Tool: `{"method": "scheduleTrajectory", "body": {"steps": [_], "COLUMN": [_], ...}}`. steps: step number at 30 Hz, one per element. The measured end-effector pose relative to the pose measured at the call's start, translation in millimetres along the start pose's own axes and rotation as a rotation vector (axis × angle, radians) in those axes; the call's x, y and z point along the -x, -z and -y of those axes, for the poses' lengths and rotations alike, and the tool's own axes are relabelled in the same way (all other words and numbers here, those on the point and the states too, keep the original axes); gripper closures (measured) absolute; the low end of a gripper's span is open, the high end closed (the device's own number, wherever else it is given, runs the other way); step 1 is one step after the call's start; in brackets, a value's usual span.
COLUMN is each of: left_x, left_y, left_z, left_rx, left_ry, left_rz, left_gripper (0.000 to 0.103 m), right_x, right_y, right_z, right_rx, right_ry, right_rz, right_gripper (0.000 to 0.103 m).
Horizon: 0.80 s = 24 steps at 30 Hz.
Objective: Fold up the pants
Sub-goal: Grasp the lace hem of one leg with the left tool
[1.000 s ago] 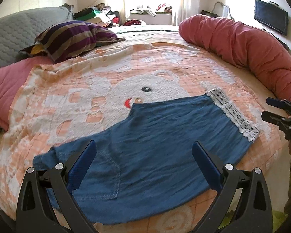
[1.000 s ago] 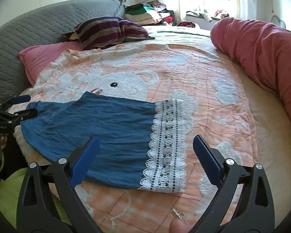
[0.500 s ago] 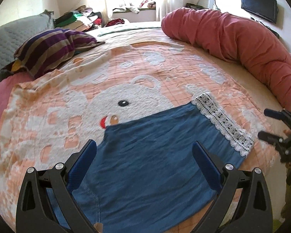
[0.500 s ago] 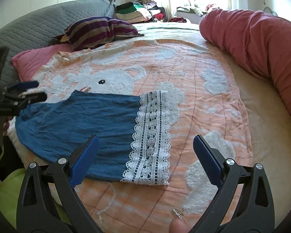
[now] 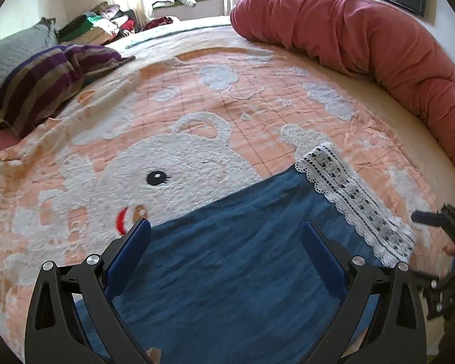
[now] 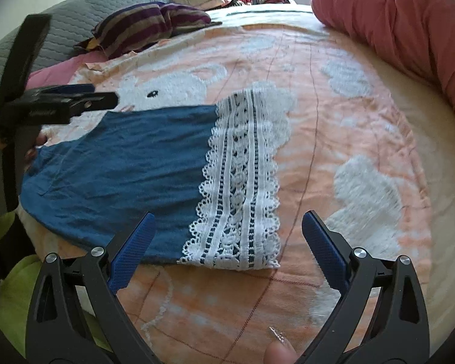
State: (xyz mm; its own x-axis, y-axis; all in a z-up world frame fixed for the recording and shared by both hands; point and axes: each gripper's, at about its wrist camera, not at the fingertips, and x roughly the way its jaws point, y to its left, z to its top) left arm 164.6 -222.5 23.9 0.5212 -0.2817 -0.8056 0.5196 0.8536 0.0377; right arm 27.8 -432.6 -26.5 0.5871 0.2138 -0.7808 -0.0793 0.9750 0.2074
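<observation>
Hovering low over the blue denim-like pants [image 5: 242, 261], the left gripper [image 5: 226, 250] has its blue-padded jaws spread wide with nothing between them, the cloth lying flat beneath. Seen from the right wrist, the right gripper [image 6: 227, 242] is likewise spread and empty, poised just above the white lace hem band [image 6: 242, 188] at the pants' near corner. Beside that hem the peach-and-white quilted bedspread with a bear pattern [image 6: 333, 139] lies bare, giving broad open room to the right. Its near edge falls off toward a lime-green fabric [image 6: 9, 297] below. Farther back, a purple-and-tan striped pillow [image 5: 42, 82] sits left, and a long rolled red duvet [image 5: 364, 45] bounds the right side.
</observation>
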Motion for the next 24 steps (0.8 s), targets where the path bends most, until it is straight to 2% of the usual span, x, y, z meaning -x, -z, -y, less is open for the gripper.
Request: {"method": "scheduleTrajectory", "body": {"steps": [13,17,20,21,22,24], "left_x": [-66.2,-83.7,-97.9,-100.8,-105.8,-113.7], "left_y": [-31.0,-41.3,-46.0,-46.5,-46.9,-45.5], "left_z": [15.0,20.6,28.9,30.7,32.8,36.4], "left_rx": [-0.013,-0.022,-0.035,-0.037,-0.035,-0.032], "left_ry": [0.106,0.139,0.194,0.21,0.238,0.27], "left_rz": [-0.071,-0.081,-0.097,-0.1,-0.106,-0.129], "left_gripper": [0.005,0.005,0.007,0.012,0.026,0.031], "right_x": [-15.5,-16.7,-16.0,-15.4,-15.3,-16.4], "right_y": [5.3,5.6,5.0,4.8,4.7,4.6], "right_z": [9.7,13.9,15.6,17.0,18.2,18.9], "right_rx": [-0.054,-0.083,-0.09,-0.098,-0.104,-0.108], "right_ry": [-0.069,-0.101,-0.11,-0.117,-0.123,-0.129], "right_rz": [-0.009,0.001,0.007,0.011,0.013,0.015], "right_gripper": [0.013,0.027,0.038,0.044,0.045,0.048]}}
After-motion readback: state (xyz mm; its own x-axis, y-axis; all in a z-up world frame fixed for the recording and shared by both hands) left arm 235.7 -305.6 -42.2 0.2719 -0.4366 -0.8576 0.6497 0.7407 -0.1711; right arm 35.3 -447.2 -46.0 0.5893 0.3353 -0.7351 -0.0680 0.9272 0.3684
